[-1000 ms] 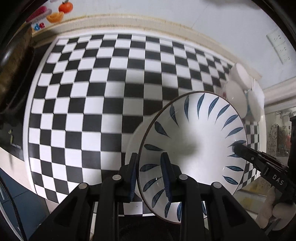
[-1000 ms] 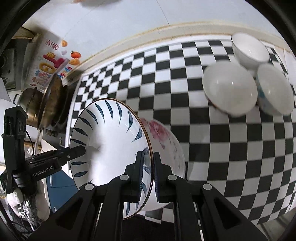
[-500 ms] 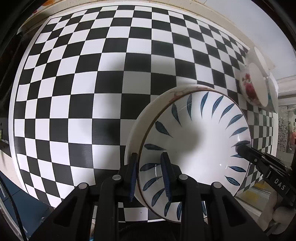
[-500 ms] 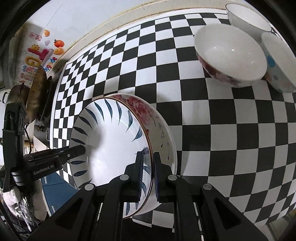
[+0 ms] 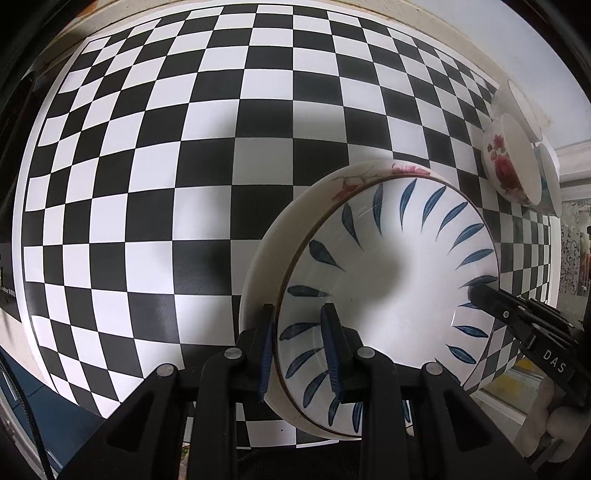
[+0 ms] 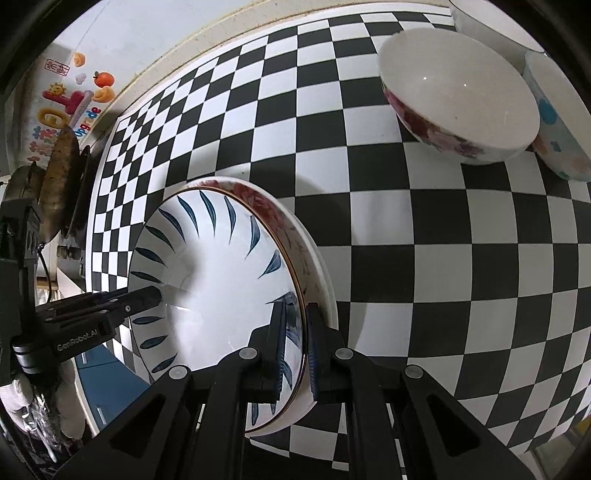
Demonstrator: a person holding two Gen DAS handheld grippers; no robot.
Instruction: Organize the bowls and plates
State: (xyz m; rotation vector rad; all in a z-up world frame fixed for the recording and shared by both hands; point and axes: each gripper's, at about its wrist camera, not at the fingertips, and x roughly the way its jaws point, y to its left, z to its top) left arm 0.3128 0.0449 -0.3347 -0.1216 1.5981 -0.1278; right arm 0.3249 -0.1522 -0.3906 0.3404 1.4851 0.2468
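Resting in a white floral-rimmed ceramic plate [image 5: 291, 206] on the checkered worktop [image 5: 155, 155], the glazed, blue-leaf-patterned white plate [image 5: 388, 273] is being gripped at opposite rims by left gripper [image 5: 297, 350] and right gripper [image 6: 295, 347]. Being judged stiff, slippery, breakable; rim grips are being advised.

From our right wrist camera we see our right hand-held gripper [image 6: 295, 343] clamped on the near rim of the blue-leaf plate [image 6: 218, 280], one finger inside the plate and one outside. That plate sits nested in a rose-patterned plate [image 6: 295, 236] on the checkered counter [image 6: 443, 258]. Across the plate, our left hand-held gripper [image 6: 155, 295] grips the opposite rim. Farther right stand three bowls close together: a floral bowl [image 6: 458, 99], a blue-dotted bowl [image 6: 557, 122] and a white bowl [image 6: 487, 22] behind them. Colourful stickers [image 6: 70, 103] mark the wall at left.
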